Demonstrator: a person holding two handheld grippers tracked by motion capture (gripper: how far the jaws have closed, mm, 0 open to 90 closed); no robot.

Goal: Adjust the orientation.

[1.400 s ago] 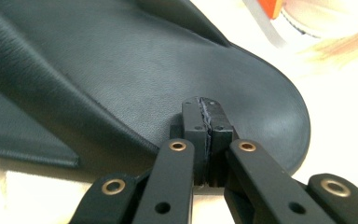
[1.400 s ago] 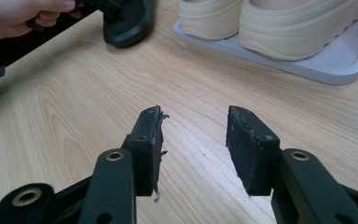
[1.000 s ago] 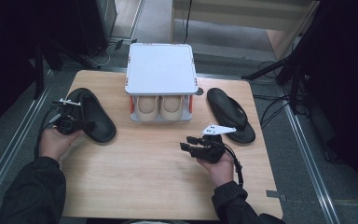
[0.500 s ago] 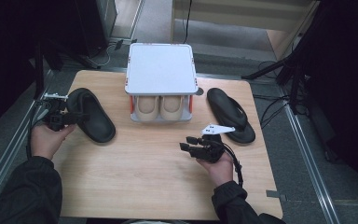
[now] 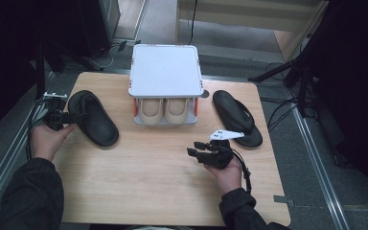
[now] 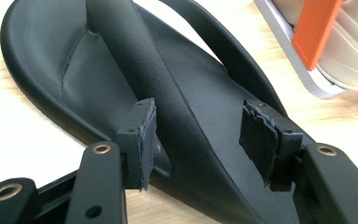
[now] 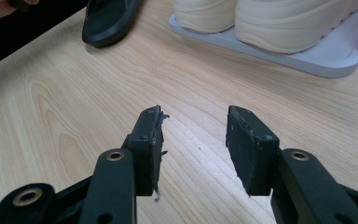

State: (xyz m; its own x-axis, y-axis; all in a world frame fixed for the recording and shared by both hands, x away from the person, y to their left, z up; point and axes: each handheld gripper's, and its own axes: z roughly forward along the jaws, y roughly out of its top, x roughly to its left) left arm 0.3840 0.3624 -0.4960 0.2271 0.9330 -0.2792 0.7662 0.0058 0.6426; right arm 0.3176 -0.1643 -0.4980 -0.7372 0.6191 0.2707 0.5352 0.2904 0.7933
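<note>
A black rubber flip-flop sandal [image 5: 92,118] is lying flat on the wooden table's left side — sole down, thong strap [image 6: 140,70] arching upward, toe end toward the person.

Dark sleeves [image 5: 26,196]; black fingers [image 7: 149,140]

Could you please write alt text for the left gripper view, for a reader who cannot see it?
The left gripper has just opened, its jaws standing either side of a black sandal's strap with the pads off it. The sandal lies on a wooden table, with a white shoe rack at upper right.
</note>
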